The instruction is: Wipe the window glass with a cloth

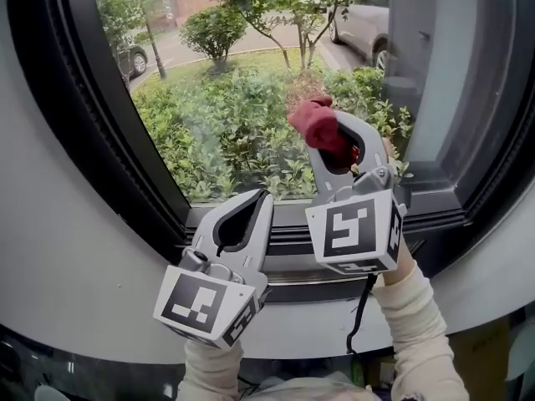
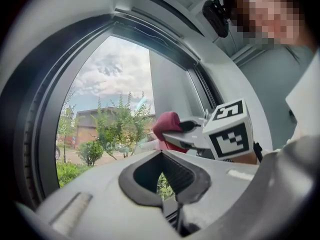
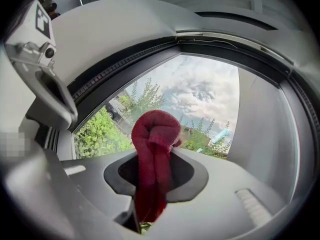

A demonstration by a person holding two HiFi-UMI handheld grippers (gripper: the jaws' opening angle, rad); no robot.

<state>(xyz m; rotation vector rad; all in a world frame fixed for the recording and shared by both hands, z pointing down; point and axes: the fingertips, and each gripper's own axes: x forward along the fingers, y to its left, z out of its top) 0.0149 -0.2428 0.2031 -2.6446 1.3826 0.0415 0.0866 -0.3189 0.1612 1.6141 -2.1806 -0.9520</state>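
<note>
Right tongs (image 1: pixel 341 139) pinch a bunched red cloth (image 1: pixel 319 125) near glass (image 1: pixel 234 98); left tongs (image 1: pixel 261 197) closed.

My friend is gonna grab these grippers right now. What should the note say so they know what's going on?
Right gripper: shut on the red cloth, held up at the window glass. I can't tell if the cloth touches the pane.
Left gripper: shut, empty, lower down by the bottom window frame.
Done: the cloth is gripped and up at the glass.
Left: wipe the glass. The pictures don't show how much is already wiped.
</note>
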